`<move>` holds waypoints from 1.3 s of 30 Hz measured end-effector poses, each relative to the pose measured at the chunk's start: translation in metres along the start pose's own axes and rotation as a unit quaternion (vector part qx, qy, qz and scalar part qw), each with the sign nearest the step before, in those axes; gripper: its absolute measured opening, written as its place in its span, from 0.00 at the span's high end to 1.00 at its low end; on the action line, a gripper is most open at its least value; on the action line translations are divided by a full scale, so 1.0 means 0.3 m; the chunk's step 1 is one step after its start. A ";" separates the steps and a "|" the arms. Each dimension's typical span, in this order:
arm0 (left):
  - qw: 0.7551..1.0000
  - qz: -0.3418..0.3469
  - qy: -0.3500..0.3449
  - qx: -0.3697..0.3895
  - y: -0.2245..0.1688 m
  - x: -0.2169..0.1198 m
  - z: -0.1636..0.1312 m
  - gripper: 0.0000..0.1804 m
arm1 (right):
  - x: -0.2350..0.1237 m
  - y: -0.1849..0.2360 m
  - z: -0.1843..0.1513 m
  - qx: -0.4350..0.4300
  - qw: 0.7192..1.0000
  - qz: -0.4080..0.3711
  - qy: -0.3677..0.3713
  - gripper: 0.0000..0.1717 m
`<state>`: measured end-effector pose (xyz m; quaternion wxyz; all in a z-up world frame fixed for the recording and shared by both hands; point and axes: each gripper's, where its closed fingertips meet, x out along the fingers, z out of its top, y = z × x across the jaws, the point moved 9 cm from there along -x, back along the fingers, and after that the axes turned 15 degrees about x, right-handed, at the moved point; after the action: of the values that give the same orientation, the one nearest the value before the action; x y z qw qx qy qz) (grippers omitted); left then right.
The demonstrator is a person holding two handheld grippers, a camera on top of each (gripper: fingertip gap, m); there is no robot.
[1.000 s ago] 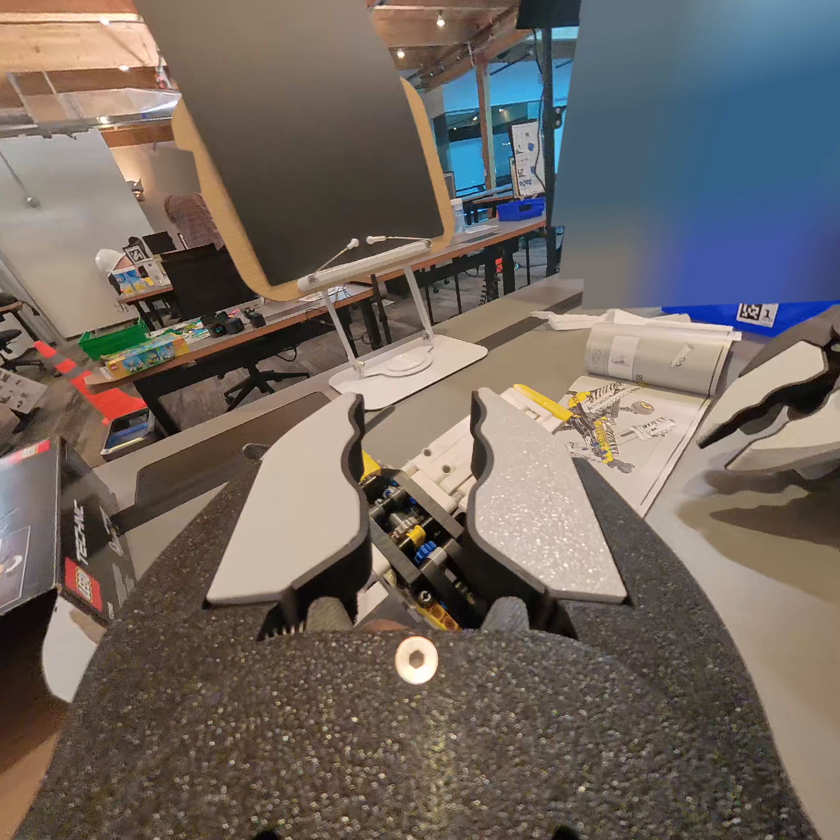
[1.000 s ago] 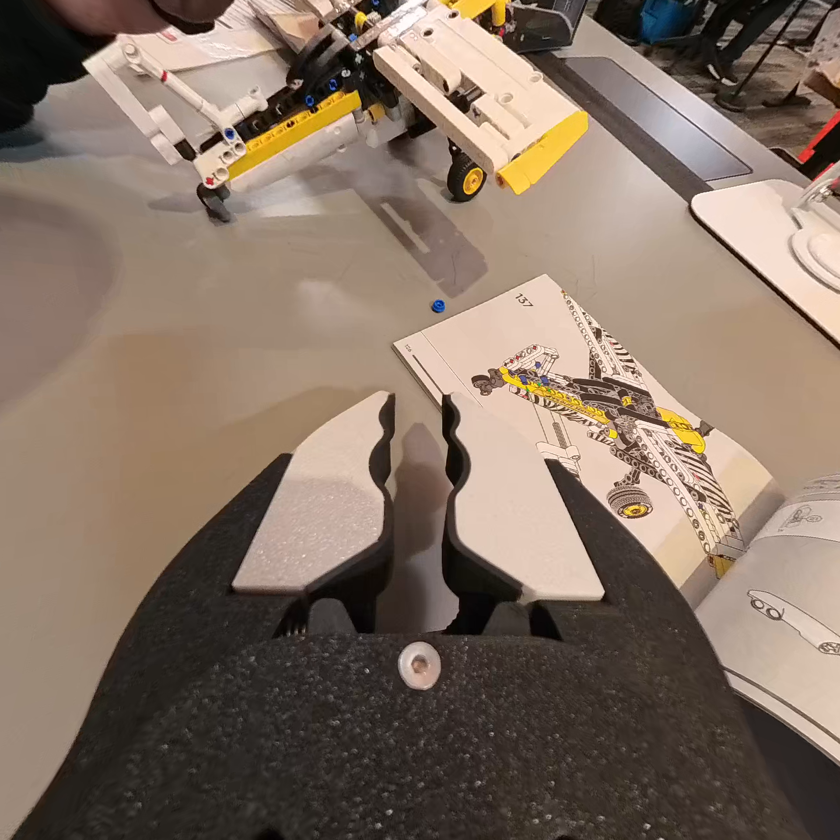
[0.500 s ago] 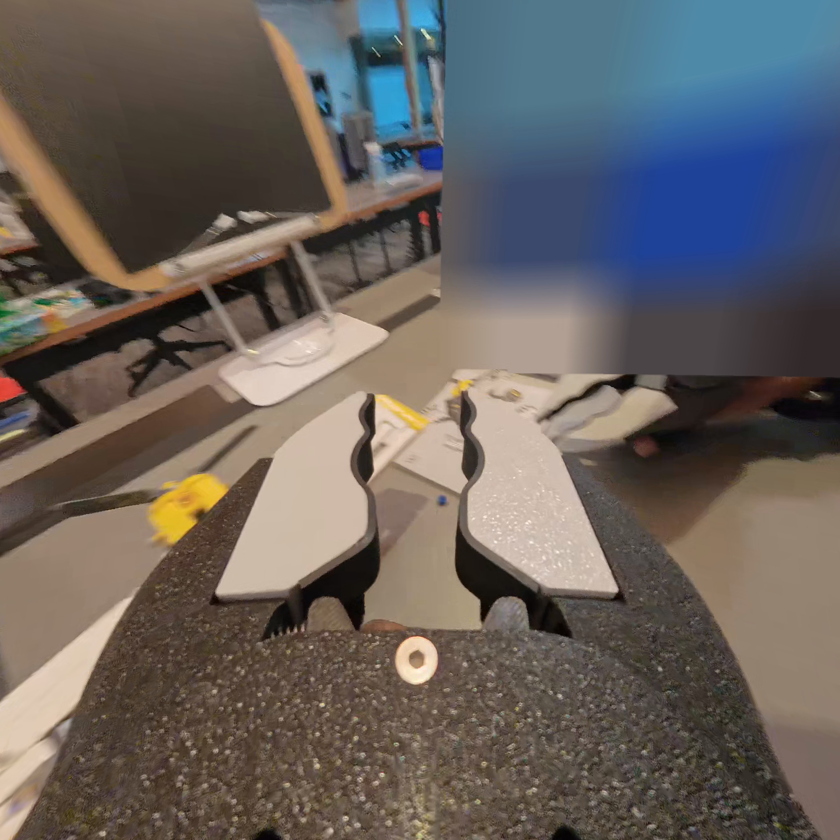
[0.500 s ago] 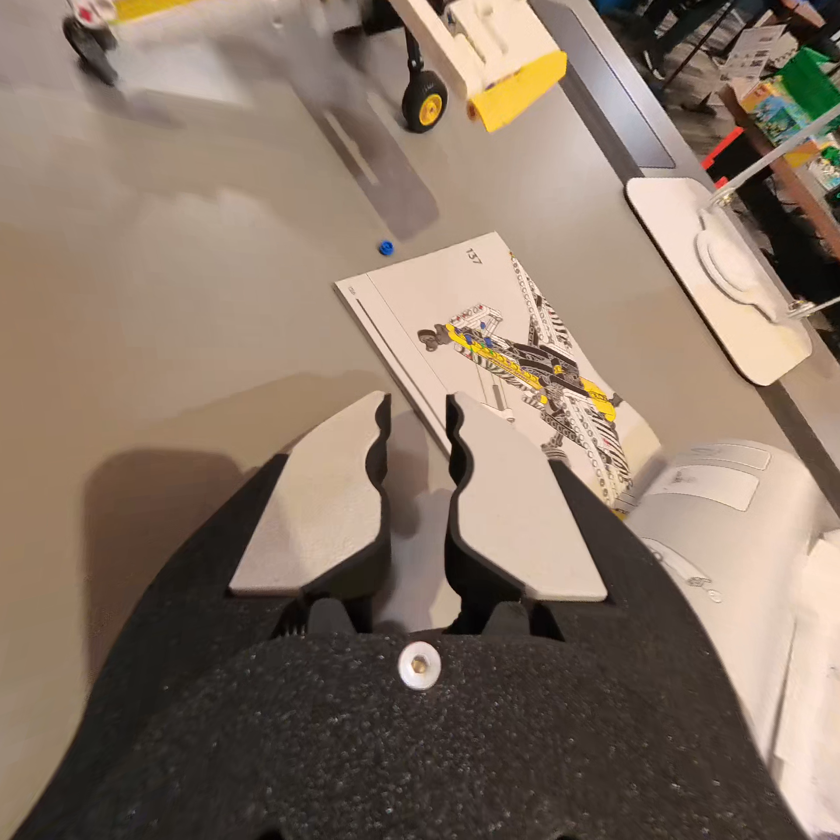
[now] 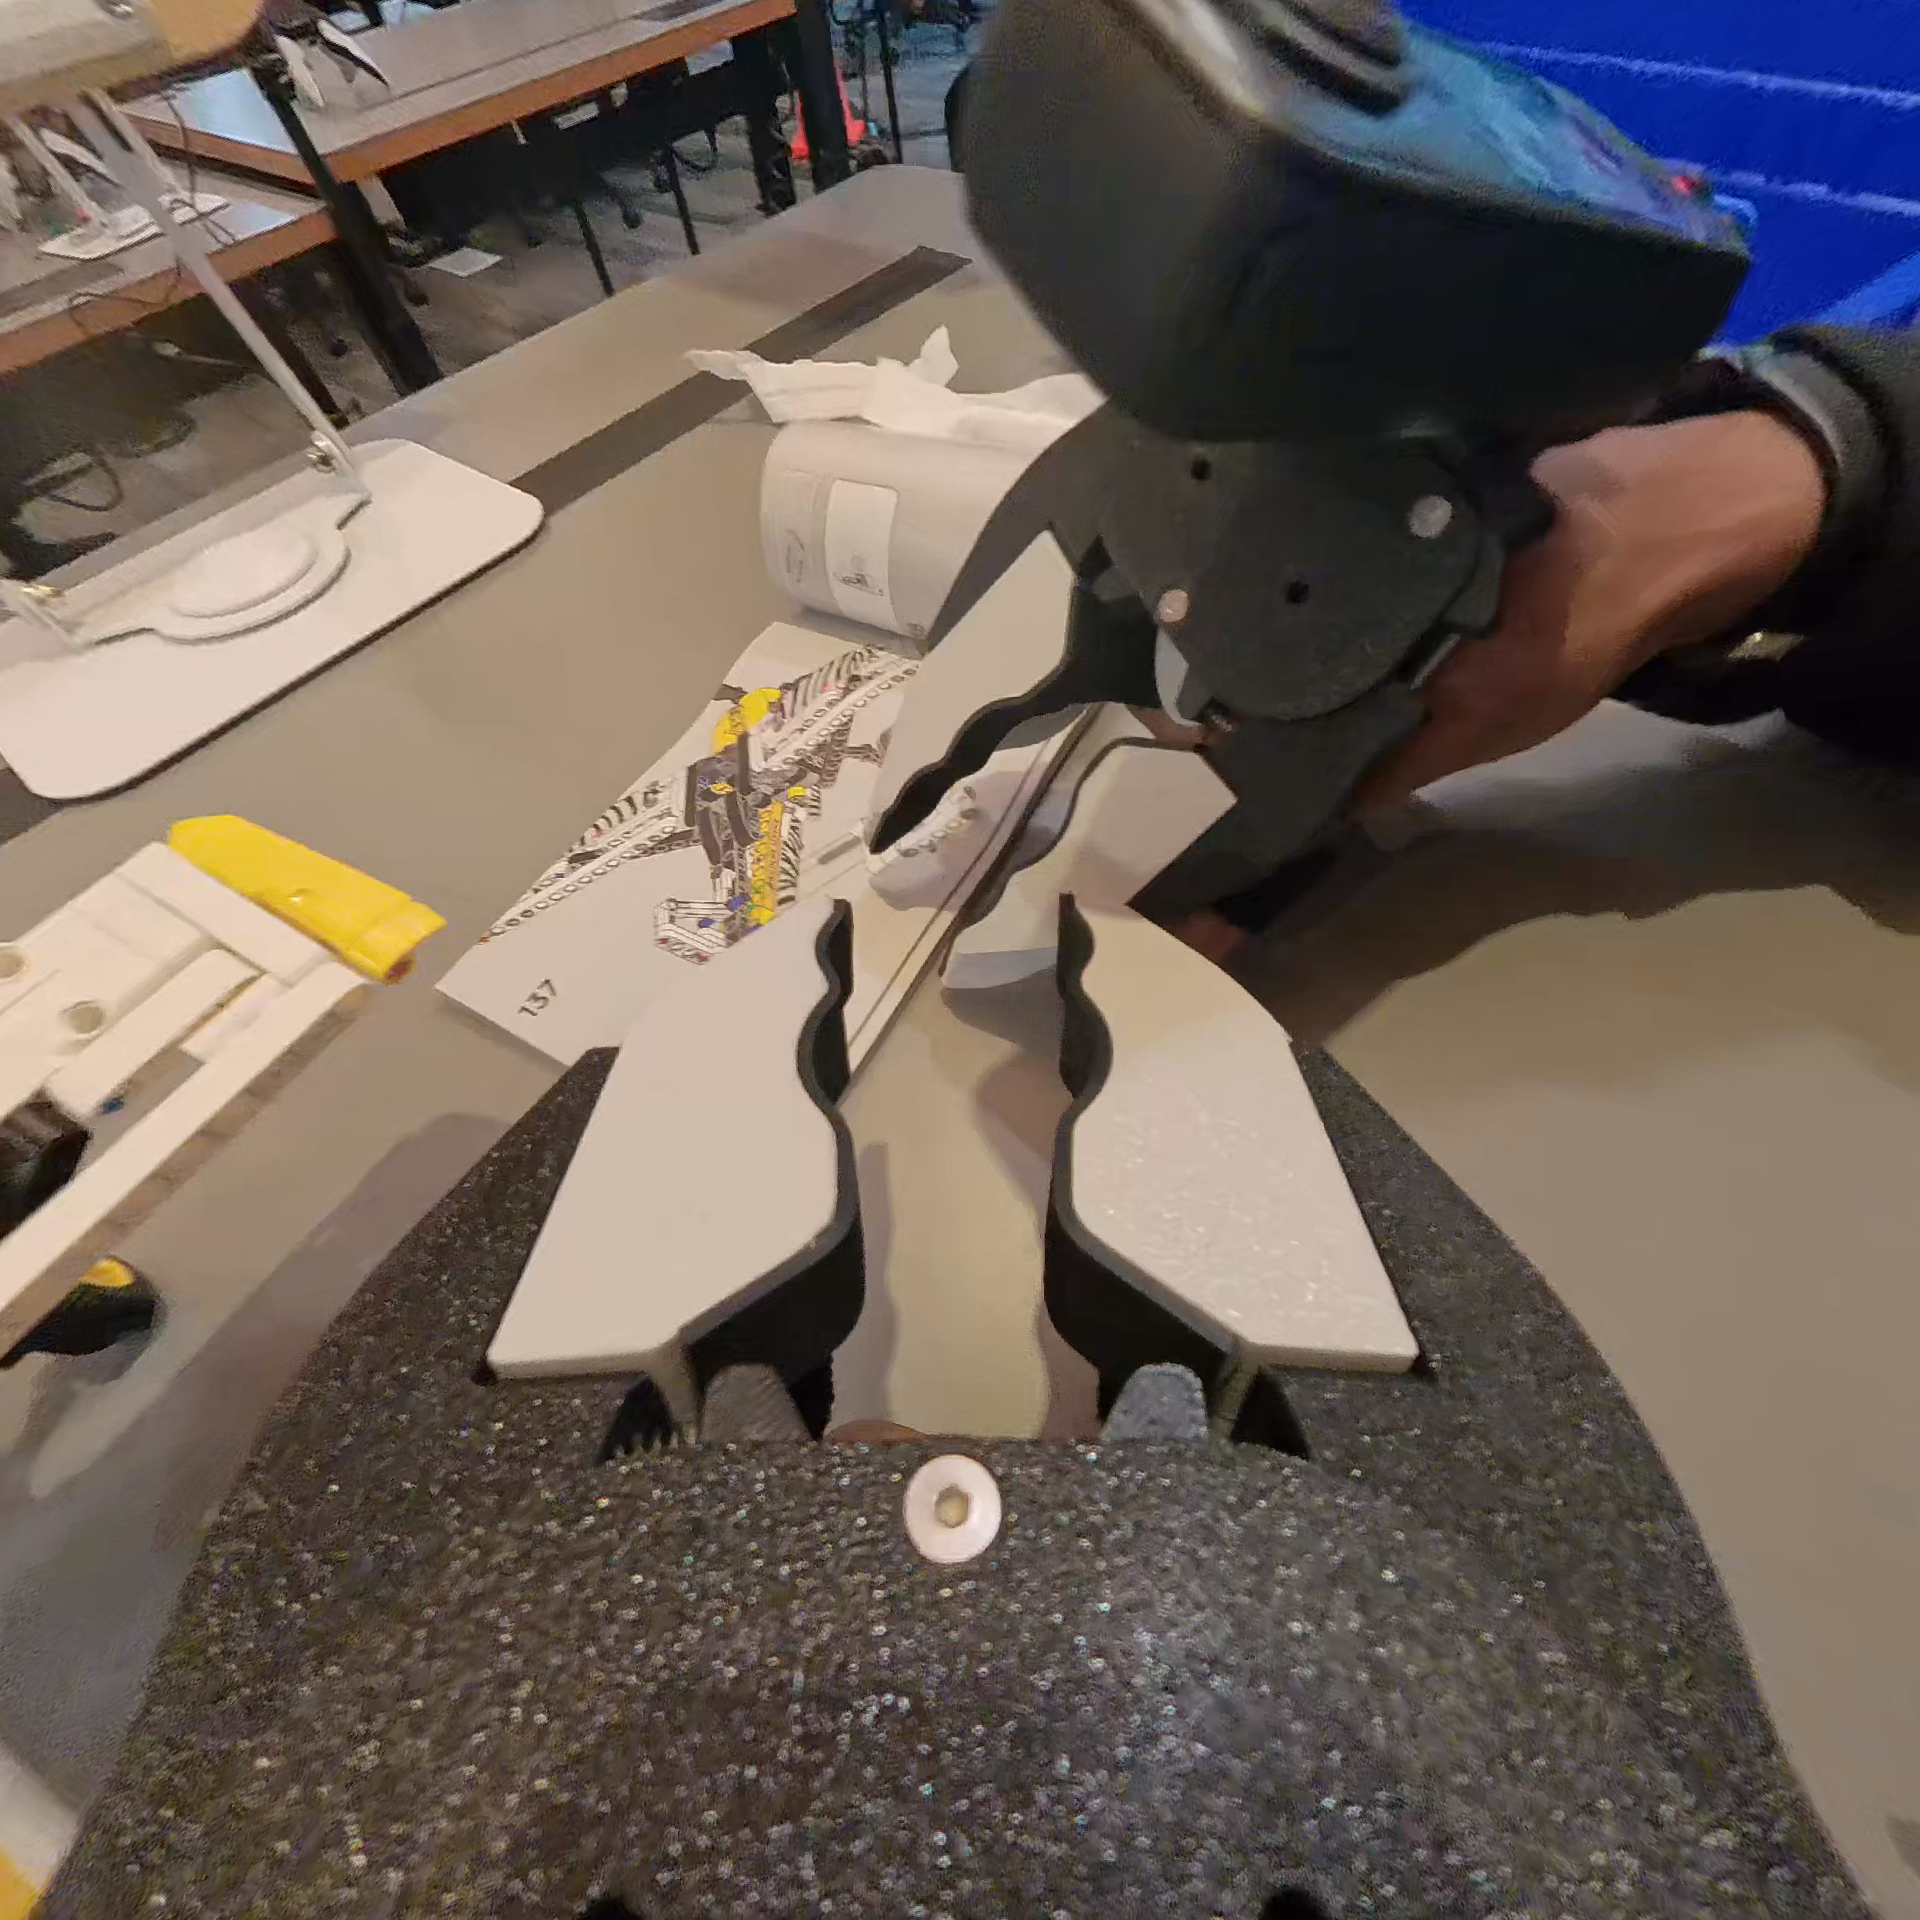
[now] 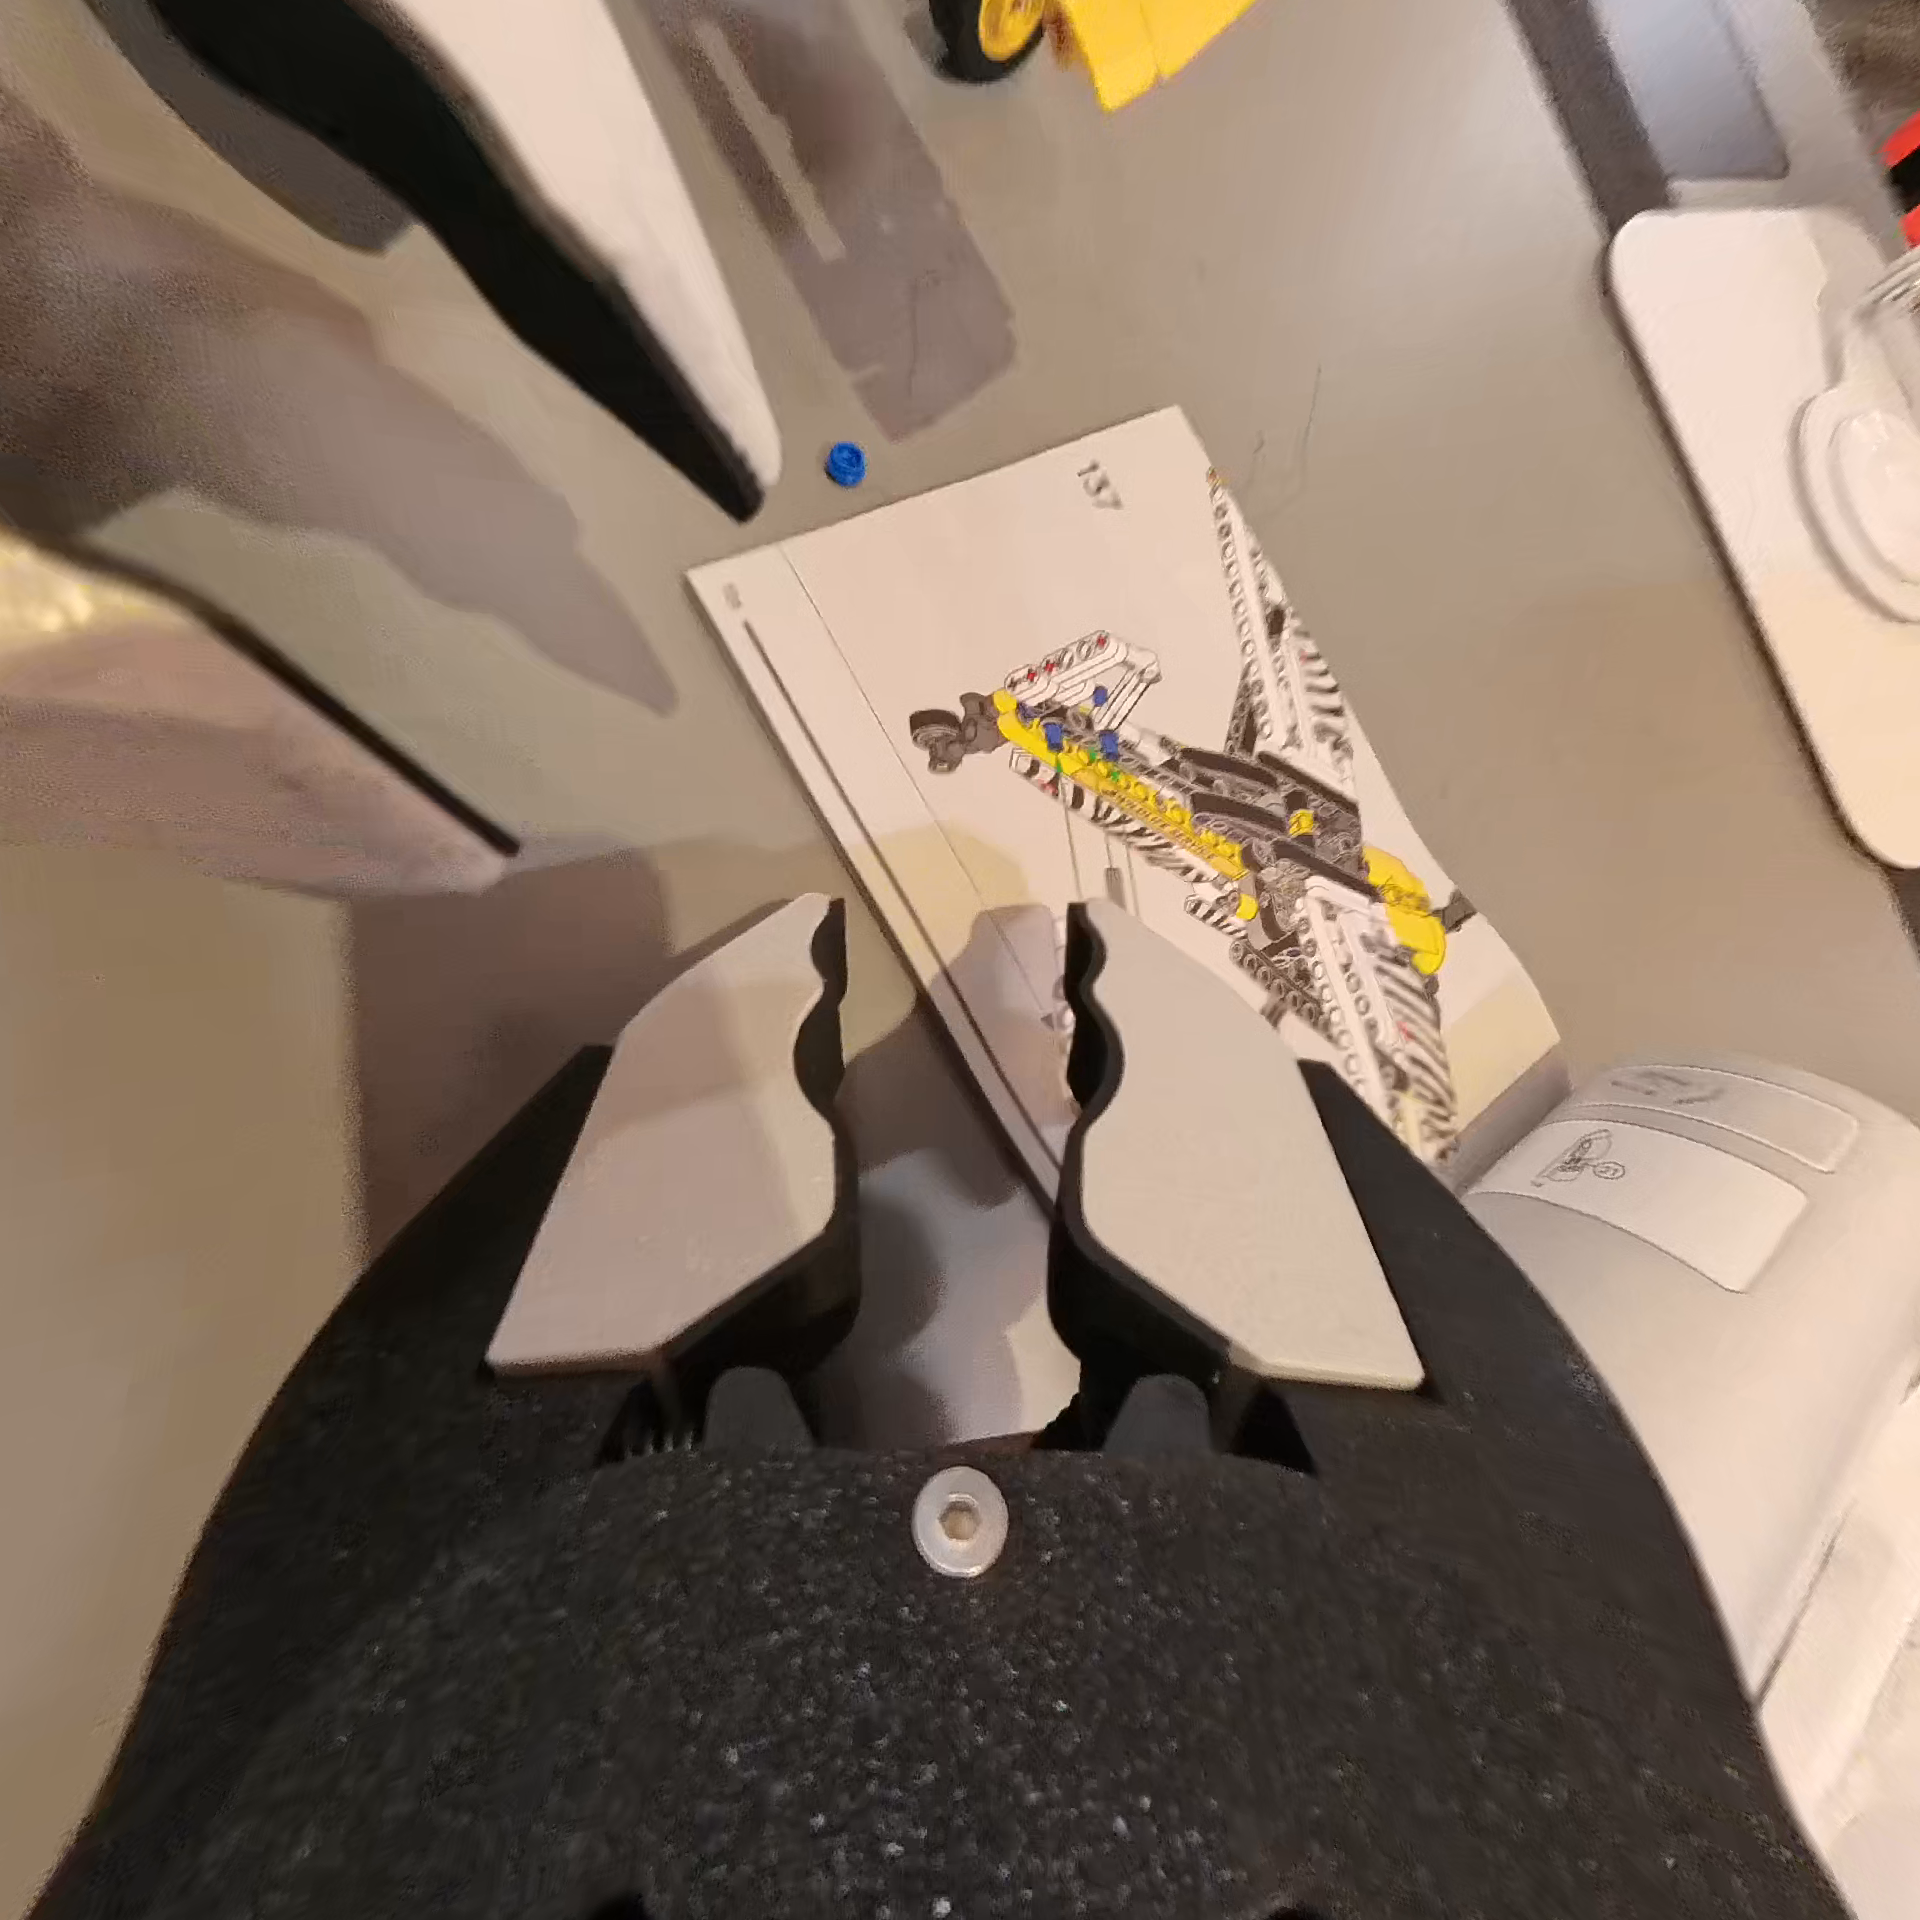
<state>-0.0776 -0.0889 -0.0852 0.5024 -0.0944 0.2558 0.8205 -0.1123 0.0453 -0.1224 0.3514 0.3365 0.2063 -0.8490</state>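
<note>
My left gripper (image 5: 953, 914) is open and empty, low over the grey table (image 5: 1558, 1091). The near edge of an open instruction booklet (image 5: 623, 935) lies under the gap between its fingers. My right gripper (image 6: 954, 920) is open too. Its fingers straddle the same booklet edge (image 6: 1039, 623) without pressing on it. In the left wrist view the right gripper (image 5: 935, 883) comes in from the upper right, held by a hand (image 5: 1662, 582). In the right wrist view the left gripper (image 6: 623, 675) shows at the upper left. A small blue piece (image 6: 847, 462) lies on the table beside the booklet's corner.
A white and yellow brick-built plane (image 5: 291, 904) stands at the left; its yellow wheel (image 6: 987, 31) shows at the top of the right wrist view. The booklet's curled-over pages (image 5: 873, 520) and a white tissue (image 5: 883, 384) lie behind. A white stand base (image 5: 239, 592) is at the far left. Some 8 cm of space lies between my two pairs of fingers. The small blue piece (image 6: 847, 462) sits 9 cm or so from the ends of my right fingers.
My left gripper swung away from the plane, which had sat between its fingers, and over to the booklet. My right gripper moved down to the booklet's edge and opened wider.
</note>
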 end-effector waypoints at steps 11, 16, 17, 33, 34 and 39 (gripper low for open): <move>1.000 -0.019 -0.014 -0.017 0.002 0.001 -0.042 0.79 | -0.077 0.016 0.005 -0.006 0.998 0.009 0.058 0.82; 1.000 -0.019 -0.018 0.007 -0.012 -0.004 -0.041 0.79 | -0.324 -0.219 0.084 -0.033 0.986 -0.157 0.051 0.82; 1.000 -0.021 -0.019 0.012 -0.016 -0.004 -0.039 0.80 | -0.347 -0.284 0.082 -0.035 0.980 -0.178 0.077 0.82; 0.999 -0.033 -0.011 0.036 -0.044 0.018 -0.057 0.80 | -0.167 -0.627 -0.086 -0.054 0.910 -0.201 0.358 0.75; 0.999 -0.035 -0.008 0.036 -0.046 0.022 -0.060 0.80 | -0.161 -0.654 -0.087 -0.056 0.905 -0.213 0.364 0.76; 0.998 -0.030 0.003 0.050 -0.050 0.030 -0.067 0.80 | -0.147 -0.766 -0.099 -0.046 0.886 -0.230 0.399 0.75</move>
<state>-0.0710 -0.0869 -0.1108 0.5303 -0.0793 0.2952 0.7908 -0.2453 0.2363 -0.0852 0.0493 0.5729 0.4400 -0.6898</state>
